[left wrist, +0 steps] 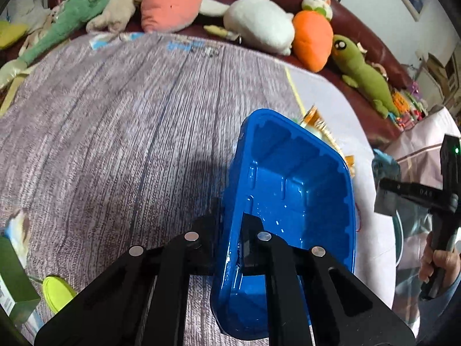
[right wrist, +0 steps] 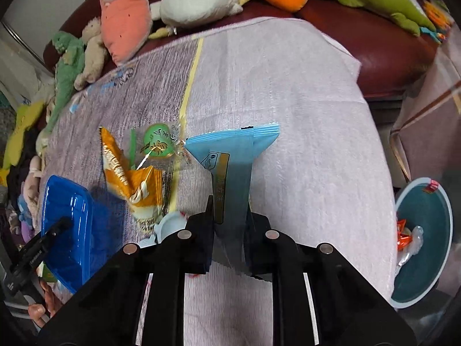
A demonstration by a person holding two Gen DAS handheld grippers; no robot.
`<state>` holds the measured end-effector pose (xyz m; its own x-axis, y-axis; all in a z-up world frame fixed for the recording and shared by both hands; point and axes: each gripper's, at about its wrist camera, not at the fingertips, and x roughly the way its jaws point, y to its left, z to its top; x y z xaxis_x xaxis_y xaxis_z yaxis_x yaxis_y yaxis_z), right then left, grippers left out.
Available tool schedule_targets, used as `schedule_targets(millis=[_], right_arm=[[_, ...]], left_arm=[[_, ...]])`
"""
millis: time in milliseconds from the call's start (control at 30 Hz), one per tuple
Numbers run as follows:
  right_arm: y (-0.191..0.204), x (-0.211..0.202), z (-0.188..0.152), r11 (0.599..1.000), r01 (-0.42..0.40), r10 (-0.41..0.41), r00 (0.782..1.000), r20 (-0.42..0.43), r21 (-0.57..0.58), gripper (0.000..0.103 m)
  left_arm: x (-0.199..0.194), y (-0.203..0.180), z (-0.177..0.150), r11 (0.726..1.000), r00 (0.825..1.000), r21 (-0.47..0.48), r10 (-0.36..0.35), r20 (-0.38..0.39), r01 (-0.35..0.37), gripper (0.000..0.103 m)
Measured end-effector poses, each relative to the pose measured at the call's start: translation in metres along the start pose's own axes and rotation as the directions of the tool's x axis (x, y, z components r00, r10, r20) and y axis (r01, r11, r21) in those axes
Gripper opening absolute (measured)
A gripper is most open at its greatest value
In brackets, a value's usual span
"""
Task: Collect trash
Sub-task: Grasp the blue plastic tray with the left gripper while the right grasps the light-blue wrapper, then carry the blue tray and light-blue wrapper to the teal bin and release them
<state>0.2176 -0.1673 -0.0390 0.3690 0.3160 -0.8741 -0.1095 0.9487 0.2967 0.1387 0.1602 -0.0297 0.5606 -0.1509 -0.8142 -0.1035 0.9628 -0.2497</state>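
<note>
Left gripper clamped on the rim of the blue plastic tray, tray lifted and tilted at centre-right of the left view; right gripper closed on the light-blue wrapper, which stands up mid-frame; teal bin at right edge of the right view, below the surface, already holds a few scraps; judged mid-task; still lying on the surface: orange wrapper, green-label clear packet, both left of centre; neither held item binned yet.
</note>
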Motion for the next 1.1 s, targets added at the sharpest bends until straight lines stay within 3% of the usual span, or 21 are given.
schedule_targets(millis=[300,567,800,1100], right_arm=[[-0.021,-0.049,-0.019,0.998,-0.058,0.056,0.996,0.065,0.017,0.016],[-0.081,-0.104,-0.037,0.993,-0.062,0.046,0.987,0.157,0.099,0.016],[-0.160,-0.146,-0.064,0.974,-0.042,-0.009,0.974,0.225,0.221,0.016],[-0.251,-0.184,-0.099,0.932,-0.032,-0.079,0.954,0.289,0.361,0.016]], left_arm=[[-0.033,-0.052,0.005,0.997,0.998,0.071,-0.031,0.050,0.027,0.010],[-0.017,-0.144,0.003,0.972,0.995,0.213,-0.095,-0.004,0.094,0.010],[0.018,-0.246,-0.010,0.922,0.986,0.352,-0.137,-0.096,0.162,0.010],[0.065,-0.361,-0.045,0.838,0.972,0.504,-0.124,-0.200,0.211,0.010]])
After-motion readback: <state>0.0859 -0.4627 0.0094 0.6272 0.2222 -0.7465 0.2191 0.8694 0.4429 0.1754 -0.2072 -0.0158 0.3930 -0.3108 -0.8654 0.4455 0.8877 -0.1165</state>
